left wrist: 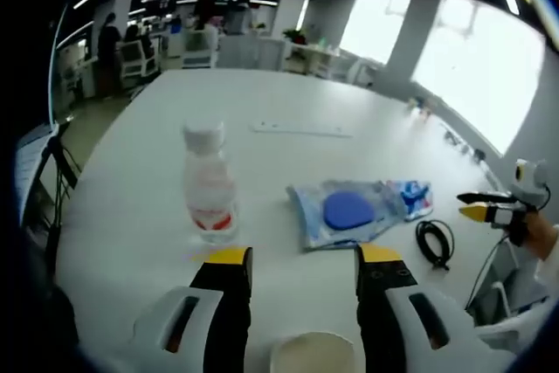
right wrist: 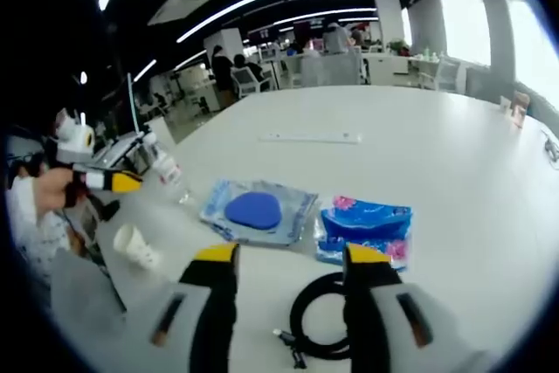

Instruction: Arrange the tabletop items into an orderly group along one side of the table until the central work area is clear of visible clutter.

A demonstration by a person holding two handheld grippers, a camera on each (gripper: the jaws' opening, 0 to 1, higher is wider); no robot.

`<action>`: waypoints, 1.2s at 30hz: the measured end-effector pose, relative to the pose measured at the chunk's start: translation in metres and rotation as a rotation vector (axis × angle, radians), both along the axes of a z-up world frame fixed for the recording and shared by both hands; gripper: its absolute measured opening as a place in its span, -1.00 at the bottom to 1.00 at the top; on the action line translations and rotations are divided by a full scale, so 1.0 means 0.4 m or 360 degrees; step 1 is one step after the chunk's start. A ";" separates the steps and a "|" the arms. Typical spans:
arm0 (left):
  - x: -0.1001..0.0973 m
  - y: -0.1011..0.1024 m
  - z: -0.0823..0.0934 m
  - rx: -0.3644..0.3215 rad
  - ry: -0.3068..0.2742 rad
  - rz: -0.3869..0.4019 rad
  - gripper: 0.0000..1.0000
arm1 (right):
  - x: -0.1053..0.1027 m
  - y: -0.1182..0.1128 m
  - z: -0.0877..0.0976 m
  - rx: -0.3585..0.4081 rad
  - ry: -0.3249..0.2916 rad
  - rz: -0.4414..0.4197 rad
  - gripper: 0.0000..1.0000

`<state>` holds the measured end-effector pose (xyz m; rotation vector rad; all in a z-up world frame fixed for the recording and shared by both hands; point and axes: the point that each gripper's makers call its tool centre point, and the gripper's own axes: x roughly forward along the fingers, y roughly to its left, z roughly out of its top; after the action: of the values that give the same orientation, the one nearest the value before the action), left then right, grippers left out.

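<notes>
You hold the left gripper (left wrist: 297, 261) low and level over the near edge of the white table (left wrist: 288, 102), its yellow-tipped jaws spread wide and gripping nothing. Just ahead of its left jaw stands a clear plastic bottle (left wrist: 208, 183) with a white cap and red label, upright, near the jaw tip though you cannot tell whether they touch. Below, between the jaws at the frame's foot, sits a white paper cup (left wrist: 313, 354). To the right lies a clear packet holding a blue disc (left wrist: 348, 211), with a blue and pink packet (left wrist: 414, 196) just beside it, and a coiled black cable (left wrist: 435, 242) beyond them.

Your right gripper (right wrist: 288, 259) also rides low, pointed across the table, jaws parted and empty. The black cable lies on the table between and under its jaws; contact cannot be judged. Ahead rest the disc packet and the blue and pink packet, side by side. In the right gripper view the paper cup lies tipped on its side at the table edge. A long white strip (right wrist: 310, 138) lies further across the table, well apart.
</notes>
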<state>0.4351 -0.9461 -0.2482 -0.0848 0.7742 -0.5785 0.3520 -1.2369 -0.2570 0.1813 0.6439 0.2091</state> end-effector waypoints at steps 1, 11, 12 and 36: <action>-0.006 0.002 0.000 -0.0013 0.0017 0.0010 0.13 | -0.006 -0.002 0.000 0.0003 0.0004 -0.0001 0.20; -0.065 0.048 0.018 -0.0006 -0.0008 -0.0032 0.64 | -0.104 -0.033 -0.008 -0.0040 0.0088 0.0043 0.53; -0.071 0.052 0.018 -0.0002 -0.0006 -0.0037 0.65 | -0.110 -0.039 -0.009 -0.0044 0.0091 0.0041 0.53; -0.196 0.119 0.005 -0.0075 0.0035 0.0000 0.77 | -0.194 -0.084 -0.018 -0.0079 0.0163 0.0008 0.42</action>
<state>0.3568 -0.8987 -0.2462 -0.1346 0.7820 -0.5966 0.2743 -1.2704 -0.2642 0.1432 0.7510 0.1897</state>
